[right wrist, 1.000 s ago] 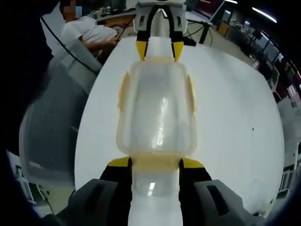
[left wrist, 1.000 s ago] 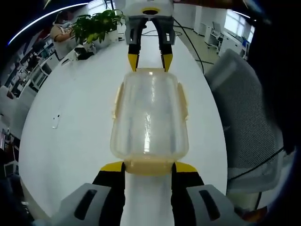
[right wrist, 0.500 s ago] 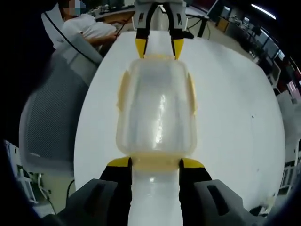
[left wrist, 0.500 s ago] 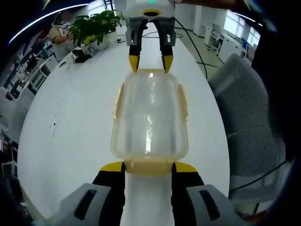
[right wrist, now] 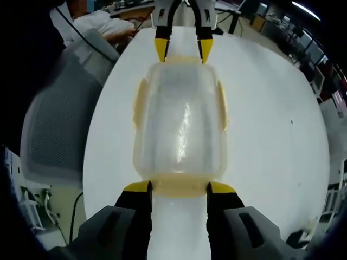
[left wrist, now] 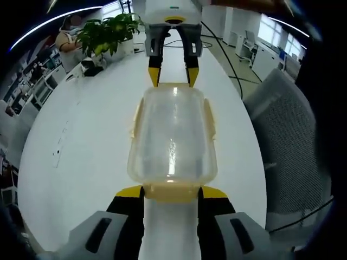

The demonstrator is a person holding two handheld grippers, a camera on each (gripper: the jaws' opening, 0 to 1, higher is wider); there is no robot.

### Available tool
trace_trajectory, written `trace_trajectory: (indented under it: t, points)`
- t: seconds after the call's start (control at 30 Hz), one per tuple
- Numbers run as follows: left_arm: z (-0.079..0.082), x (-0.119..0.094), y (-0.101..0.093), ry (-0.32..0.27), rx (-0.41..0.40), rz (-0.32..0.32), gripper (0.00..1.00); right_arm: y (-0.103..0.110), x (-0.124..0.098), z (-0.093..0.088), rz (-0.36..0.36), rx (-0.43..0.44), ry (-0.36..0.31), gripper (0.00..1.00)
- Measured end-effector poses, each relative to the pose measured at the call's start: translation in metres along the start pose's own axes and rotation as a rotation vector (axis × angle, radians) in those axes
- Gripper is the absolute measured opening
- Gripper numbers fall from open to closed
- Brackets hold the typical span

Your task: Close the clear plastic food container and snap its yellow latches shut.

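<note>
The clear plastic container (left wrist: 172,132) with its lid on lies lengthwise between my two grippers over the white table (left wrist: 81,146). My left gripper (left wrist: 172,192) is shut on the yellow end latch (left wrist: 172,190) nearest to it. The right gripper (left wrist: 173,76) grips the far end. From the right gripper view the same container (right wrist: 180,122) runs away from my right gripper (right wrist: 179,188), which is shut on its near end latch (right wrist: 179,186), with the left gripper (right wrist: 181,51) at the far end. Pale yellow side latches (left wrist: 135,116) (right wrist: 221,103) lie along the long sides.
A potted plant (left wrist: 105,30) stands at the table's far left, near dark objects (left wrist: 92,62). A grey mesh chair (left wrist: 293,130) (right wrist: 59,119) stands beside the table edge. A person (right wrist: 103,24) sits at the far end, and cables (left wrist: 222,49) run across the table.
Both views have shifted a little along the table, so the chair and plant sit differently. The container and both grips look the same.
</note>
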State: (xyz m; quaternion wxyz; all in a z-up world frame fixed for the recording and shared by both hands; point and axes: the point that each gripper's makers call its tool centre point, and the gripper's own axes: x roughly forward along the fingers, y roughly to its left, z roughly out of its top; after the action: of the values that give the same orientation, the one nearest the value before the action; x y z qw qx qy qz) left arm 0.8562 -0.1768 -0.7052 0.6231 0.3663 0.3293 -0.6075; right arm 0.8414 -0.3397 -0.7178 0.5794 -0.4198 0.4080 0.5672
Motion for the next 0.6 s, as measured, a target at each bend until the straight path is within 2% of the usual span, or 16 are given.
trace_trajectory:
  t: [0.6]
  points:
    - [0.020, 0.025, 0.002, -0.009, -0.005, -0.005, 0.32, -0.003, 0.002, -0.032, 0.008, -0.005, 0.066, 0.36]
